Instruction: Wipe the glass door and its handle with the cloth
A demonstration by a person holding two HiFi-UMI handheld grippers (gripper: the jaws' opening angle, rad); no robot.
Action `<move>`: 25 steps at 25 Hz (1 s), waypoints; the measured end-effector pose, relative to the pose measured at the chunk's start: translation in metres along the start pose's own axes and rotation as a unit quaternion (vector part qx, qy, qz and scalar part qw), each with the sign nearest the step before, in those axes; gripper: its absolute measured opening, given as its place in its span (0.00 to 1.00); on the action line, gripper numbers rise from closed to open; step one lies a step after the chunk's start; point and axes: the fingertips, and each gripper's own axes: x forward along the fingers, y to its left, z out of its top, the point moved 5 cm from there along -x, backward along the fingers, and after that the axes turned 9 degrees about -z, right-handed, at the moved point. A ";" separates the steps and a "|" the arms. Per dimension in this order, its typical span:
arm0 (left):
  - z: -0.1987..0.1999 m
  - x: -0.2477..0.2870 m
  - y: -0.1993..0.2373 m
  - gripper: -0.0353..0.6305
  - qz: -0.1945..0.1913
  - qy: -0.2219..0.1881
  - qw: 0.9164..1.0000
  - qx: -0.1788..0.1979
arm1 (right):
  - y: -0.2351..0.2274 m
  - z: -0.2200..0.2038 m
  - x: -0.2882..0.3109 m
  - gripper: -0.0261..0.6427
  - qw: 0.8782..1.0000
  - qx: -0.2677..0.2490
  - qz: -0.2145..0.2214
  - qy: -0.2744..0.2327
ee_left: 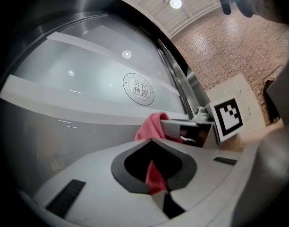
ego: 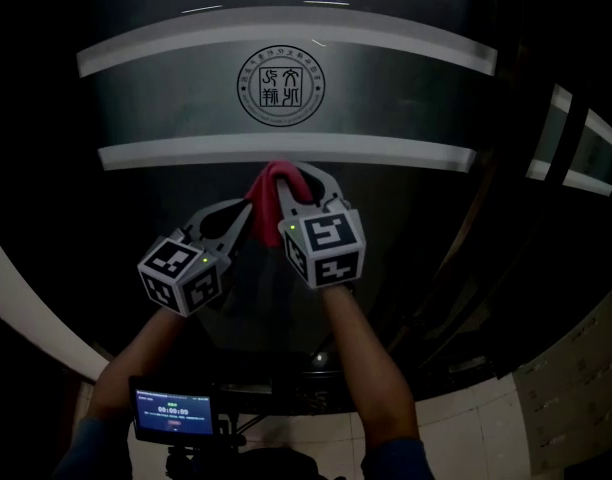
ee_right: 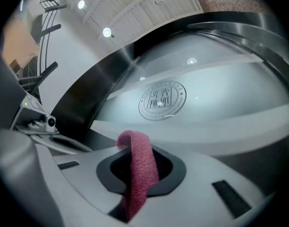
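Note:
The glass door [ego: 286, 38] fills the head view, with two frosted stripes and a round seal [ego: 280, 87]. A red cloth [ego: 271, 188] is held up against the lower stripe [ego: 186, 154] by both grippers. My left gripper [ego: 249, 211] comes in from the lower left, shut on one end of the cloth [ee_left: 156, 176]. My right gripper [ego: 291, 196] is beside it on the right, shut on the cloth [ee_right: 137, 174], which loops up over its jaws. In the left gripper view the right gripper's marker cube [ee_left: 228, 117] shows close by. No handle is recognisable in any view.
A dark metal door frame [ego: 556, 138] runs down the right side, with more glass beyond it. Pale floor tiles [ego: 546, 408] lie at the lower right. A small lit screen [ego: 173, 411] sits at the person's chest. A brick wall [ee_left: 239, 46] stands to the right.

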 end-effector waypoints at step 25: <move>-0.031 0.006 -0.017 0.07 -0.002 0.023 0.999 -0.030 | 0.025 -0.091 -0.045 0.08 0.994 0.073 0.004 0.076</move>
